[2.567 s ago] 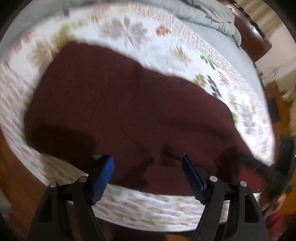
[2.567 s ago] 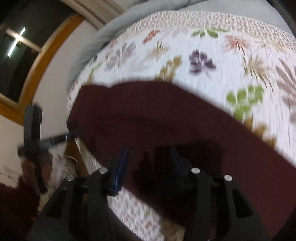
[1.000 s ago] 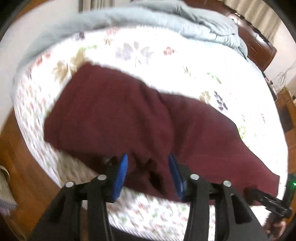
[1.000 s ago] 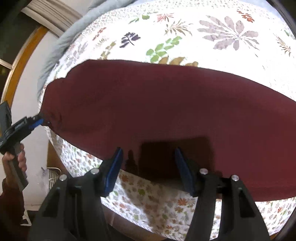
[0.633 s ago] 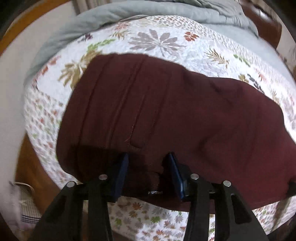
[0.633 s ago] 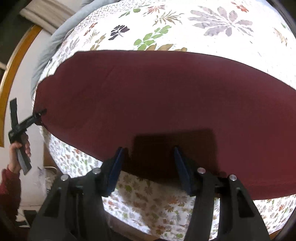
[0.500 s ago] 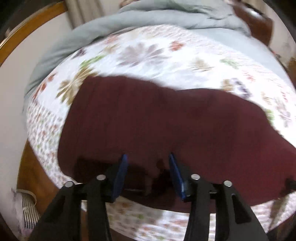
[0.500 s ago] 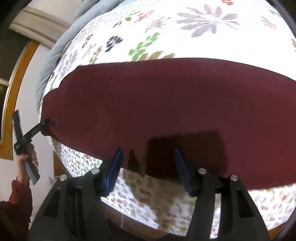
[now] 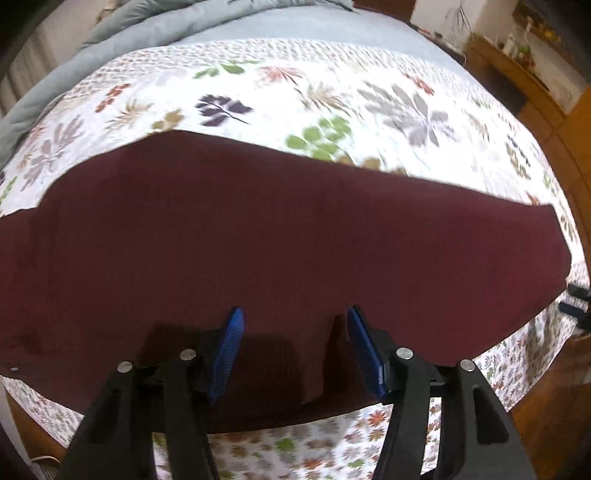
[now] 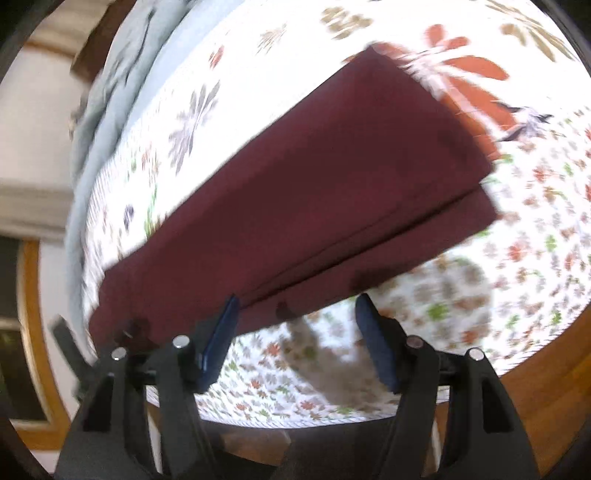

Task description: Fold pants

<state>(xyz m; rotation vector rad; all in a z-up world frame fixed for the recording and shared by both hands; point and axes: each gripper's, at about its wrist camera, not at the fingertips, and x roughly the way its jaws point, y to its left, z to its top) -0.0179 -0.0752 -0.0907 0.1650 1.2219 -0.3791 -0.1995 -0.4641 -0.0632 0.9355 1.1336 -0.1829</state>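
Dark red pants (image 9: 295, 229) lie flat along the near side of the bed, folded lengthwise, with the leg ends (image 10: 461, 155) at the upper right of the right wrist view. My left gripper (image 9: 294, 317) hovers over the pants' near edge; its jaws are opening and the blue pads press on nothing. My right gripper (image 10: 298, 306) hangs over the near edge closer to the leg ends, jaws also opening, with only cloth and quilt below. The left gripper (image 10: 70, 343) shows as a dark blur at the left. A black piece of the right gripper (image 9: 576, 306) peeks in at the right edge.
A white quilt with a leaf print (image 9: 369, 103) covers the bed (image 10: 535, 258). A bunched grey duvet (image 9: 147, 22) lies along the far side. Wooden floor (image 10: 554, 369) runs below the bed's near edge. Wooden furniture (image 9: 517, 66) stands at the back right.
Both hands have swept sideways along the pants and rolled. The left gripper left the waist end and its jaws widened. The right wrist view now shows the leg ends.
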